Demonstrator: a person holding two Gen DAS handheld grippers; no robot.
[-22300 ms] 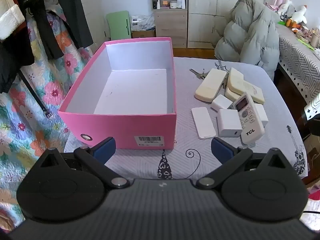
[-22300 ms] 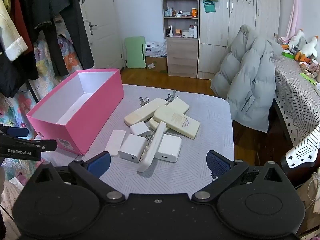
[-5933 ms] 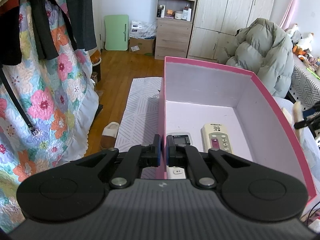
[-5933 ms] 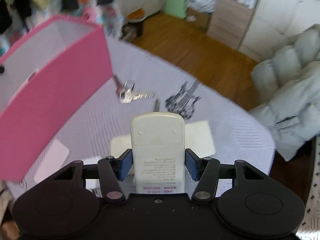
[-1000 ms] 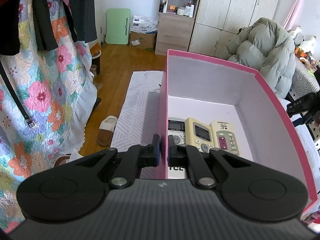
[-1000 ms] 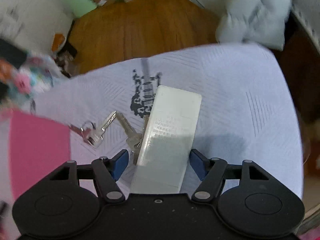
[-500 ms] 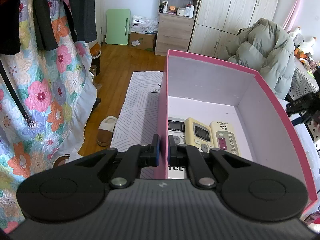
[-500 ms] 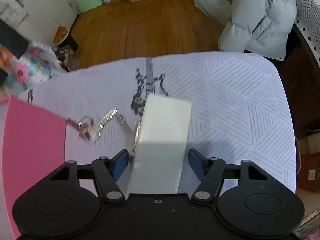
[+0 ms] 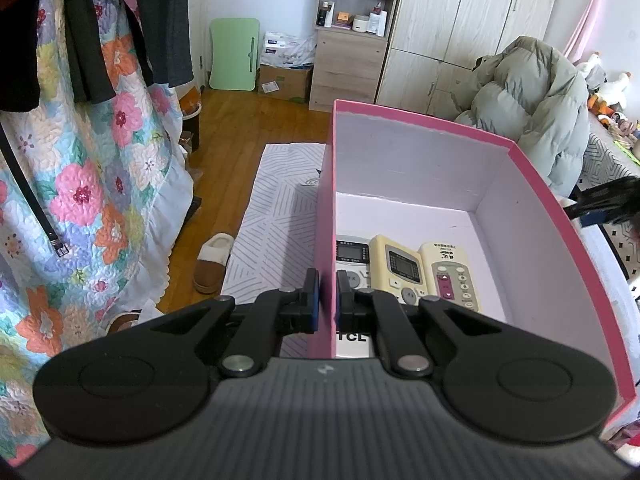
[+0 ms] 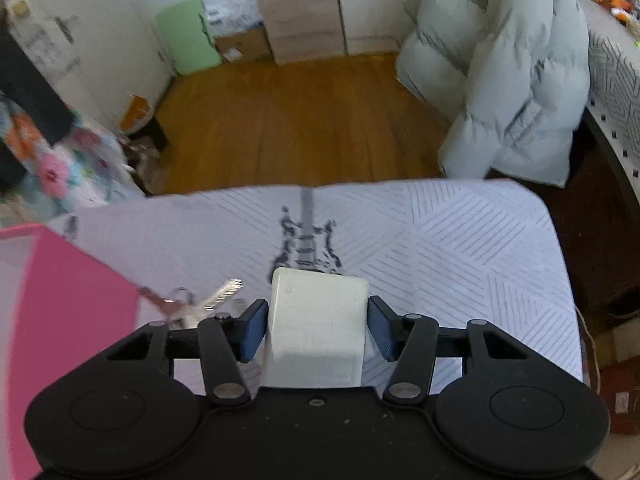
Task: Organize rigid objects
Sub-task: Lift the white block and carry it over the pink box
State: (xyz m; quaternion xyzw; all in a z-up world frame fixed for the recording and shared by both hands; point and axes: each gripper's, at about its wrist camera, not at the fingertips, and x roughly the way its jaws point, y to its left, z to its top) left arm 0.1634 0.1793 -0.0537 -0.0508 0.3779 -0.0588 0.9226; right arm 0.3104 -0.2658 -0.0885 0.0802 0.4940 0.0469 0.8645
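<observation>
My left gripper [image 9: 328, 300] is shut on the left wall of the pink box [image 9: 404, 160]. Three remotes lie side by side on the box floor: a white TCL remote [image 9: 349, 264], a cream remote [image 9: 396, 268] and another cream remote [image 9: 450, 276]. My right gripper [image 10: 318, 326] is shut on a cream-white remote [image 10: 318, 332], seen from its back and lifted above the patterned tablecloth [image 10: 460, 240]. A corner of the pink box [image 10: 60, 320] shows at the left of the right wrist view. The right gripper's dark tip [image 9: 604, 202] shows past the box's right wall.
A bunch of keys [image 10: 200, 302] lies on the cloth between the box and my right gripper. A grey puffer jacket [image 10: 508, 80] hangs over a chair behind the table. A floral quilt [image 9: 80, 200] and a slipper [image 9: 212, 260] are to the left on the floor.
My right gripper has closed on the cream-white remote and lifted it off the cloth, tilting up toward the room. My left gripper keeps its hold on the box wall.
</observation>
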